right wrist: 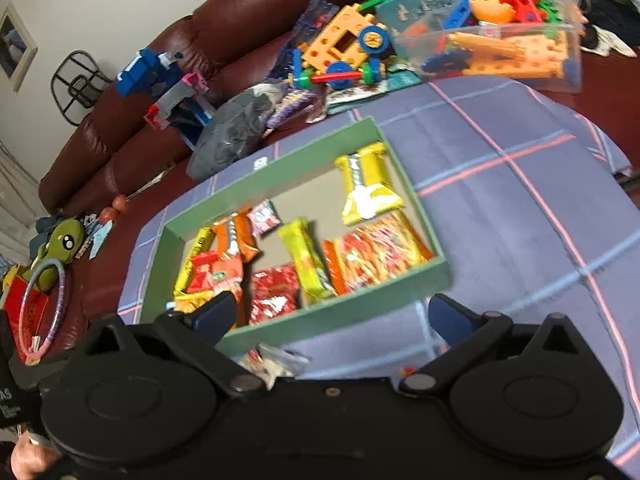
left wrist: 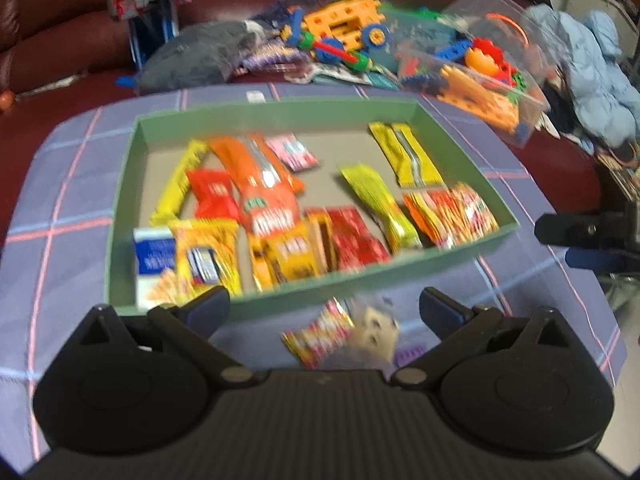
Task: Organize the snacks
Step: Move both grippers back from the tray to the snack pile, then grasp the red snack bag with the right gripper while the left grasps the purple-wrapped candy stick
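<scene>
Both the left gripper [left wrist: 324,308] and the right gripper [right wrist: 330,314] hang spread wide and empty over the near wall of the green tray [left wrist: 120,200] of snack packets (orange, yellow, red), while two loose packets [left wrist: 320,336] lie on the checked tabletop [left wrist: 60,240] just outside it.

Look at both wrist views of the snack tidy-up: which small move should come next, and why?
Probably lower the left gripper onto the red and yellow packet lying on the checked cloth just outside the green tray's near wall. Most snacks already lie inside the tray, this packet and a pale one beside it do not, and both grippers are open and hold nothing.
</scene>
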The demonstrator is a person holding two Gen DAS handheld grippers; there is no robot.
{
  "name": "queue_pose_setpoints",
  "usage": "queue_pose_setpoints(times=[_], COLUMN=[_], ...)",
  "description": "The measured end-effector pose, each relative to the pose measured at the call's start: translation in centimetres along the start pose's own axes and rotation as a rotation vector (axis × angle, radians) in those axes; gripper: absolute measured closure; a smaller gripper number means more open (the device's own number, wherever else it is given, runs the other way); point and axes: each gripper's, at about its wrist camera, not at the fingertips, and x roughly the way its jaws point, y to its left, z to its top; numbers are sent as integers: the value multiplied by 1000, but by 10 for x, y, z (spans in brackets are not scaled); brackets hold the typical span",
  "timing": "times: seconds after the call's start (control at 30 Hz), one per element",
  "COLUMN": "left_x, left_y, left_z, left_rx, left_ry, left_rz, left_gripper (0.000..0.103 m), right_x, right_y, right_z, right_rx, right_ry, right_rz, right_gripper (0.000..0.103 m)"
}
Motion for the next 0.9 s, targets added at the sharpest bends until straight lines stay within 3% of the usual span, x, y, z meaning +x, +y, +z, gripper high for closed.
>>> queue_pose_setpoints(times=[0.33, 0.67, 0.87, 0.9], left_x=[21, 44, 43, 43], left_y=[-36, -53, -49, -48], left_z=[-50, -68, -67, -67], left_rx=[84, 148, 160, 161], left_ry=[135, 199, 173, 171], left_rz=[-58, -36, -9, 1], left_gripper=[0, 6, 16, 17], right_x=[-5, 16, 33, 33], right_y=[-36, -45, -45, -41], right_z=[-37, -53, -62, -63], right_rx=[57, 74, 89, 56], right_ry=[47, 159, 187, 172], right_rz=[-57, -139, -168, -175], right_gripper=[0, 5, 19, 34])
